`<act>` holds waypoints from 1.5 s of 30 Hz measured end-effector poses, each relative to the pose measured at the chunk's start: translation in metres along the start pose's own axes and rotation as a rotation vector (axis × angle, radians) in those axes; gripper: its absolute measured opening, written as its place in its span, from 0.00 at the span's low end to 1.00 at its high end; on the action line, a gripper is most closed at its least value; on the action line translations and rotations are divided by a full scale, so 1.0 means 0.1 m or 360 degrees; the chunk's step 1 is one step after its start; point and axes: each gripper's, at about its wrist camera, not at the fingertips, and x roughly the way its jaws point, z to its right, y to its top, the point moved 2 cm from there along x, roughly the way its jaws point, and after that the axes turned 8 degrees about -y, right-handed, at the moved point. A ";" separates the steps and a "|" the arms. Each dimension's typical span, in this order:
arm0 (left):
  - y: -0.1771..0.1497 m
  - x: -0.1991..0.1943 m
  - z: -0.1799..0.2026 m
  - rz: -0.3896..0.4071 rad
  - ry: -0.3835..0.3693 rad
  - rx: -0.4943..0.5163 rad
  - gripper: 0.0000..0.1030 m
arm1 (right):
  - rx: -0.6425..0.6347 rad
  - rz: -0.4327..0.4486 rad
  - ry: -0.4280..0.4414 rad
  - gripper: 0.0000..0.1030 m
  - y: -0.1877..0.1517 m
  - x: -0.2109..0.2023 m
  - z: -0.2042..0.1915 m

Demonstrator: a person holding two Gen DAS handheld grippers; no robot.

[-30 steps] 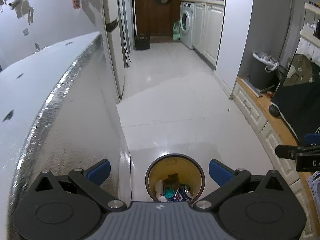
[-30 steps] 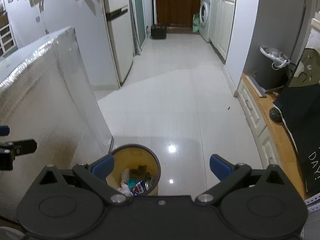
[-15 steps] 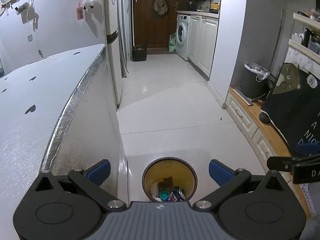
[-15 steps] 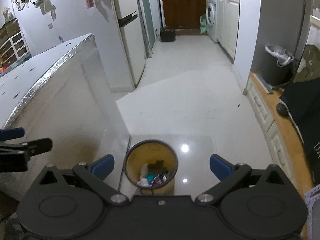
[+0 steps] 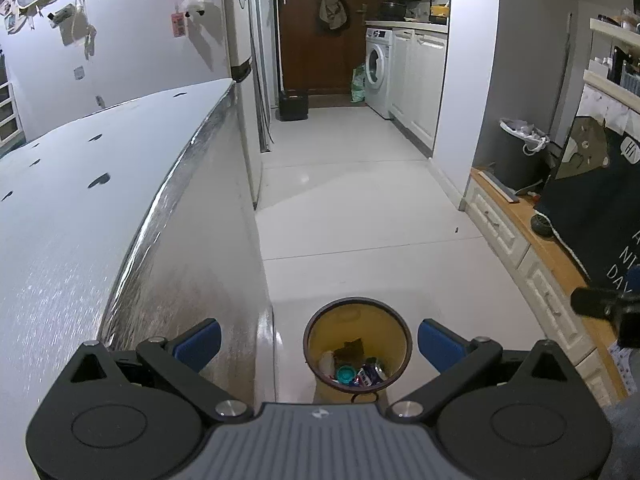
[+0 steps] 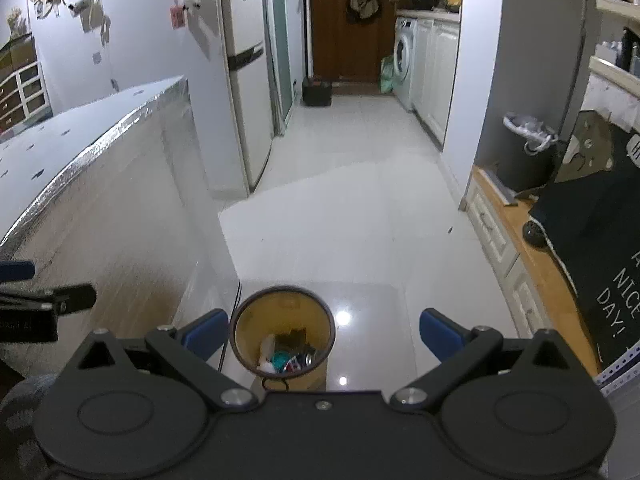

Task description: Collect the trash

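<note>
A small yellow bin (image 5: 357, 334) with a dark rim stands on the white floor beside the table's end. It holds several pieces of trash (image 5: 356, 370), a can and a teal lid among them. It also shows in the right wrist view (image 6: 282, 322). My left gripper (image 5: 318, 340) is open and empty, high above the bin. My right gripper (image 6: 323, 331) is open and empty, also above the bin. The right gripper's tip shows at the right edge of the left wrist view (image 5: 600, 304); the left gripper's tip shows at the left edge of the right wrist view (image 6: 52, 300).
A foil-covered table (image 5: 100, 220) fills the left. A low wooden-topped cabinet (image 5: 552, 256) with a dark cloth (image 5: 592, 200) runs along the right. A grey lined bin (image 5: 520, 152) stands behind it. A fridge (image 6: 244, 80) and a washing machine (image 5: 378, 68) stand farther back.
Both grippers have risen and drawn back from the bin, which now looks smaller and lower. The table top has come more into view. Both stay open.
</note>
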 end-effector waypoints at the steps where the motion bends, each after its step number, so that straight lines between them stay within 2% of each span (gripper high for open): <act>1: -0.02 -0.01 0.00 0.0005 0.0005 0.0003 1.00 | -0.0002 0.0016 -0.0011 1.00 -0.02 -0.01 -0.01; 13: -0.19 -0.06 0.02 0.0096 0.0019 0.0004 1.00 | -0.0021 0.0068 -0.0101 1.00 -0.23 0.00 -0.06; 45: -0.23 -0.09 0.07 0.0100 0.0052 0.0033 1.00 | -0.0021 0.0105 -0.0135 1.00 -0.27 -0.05 -0.09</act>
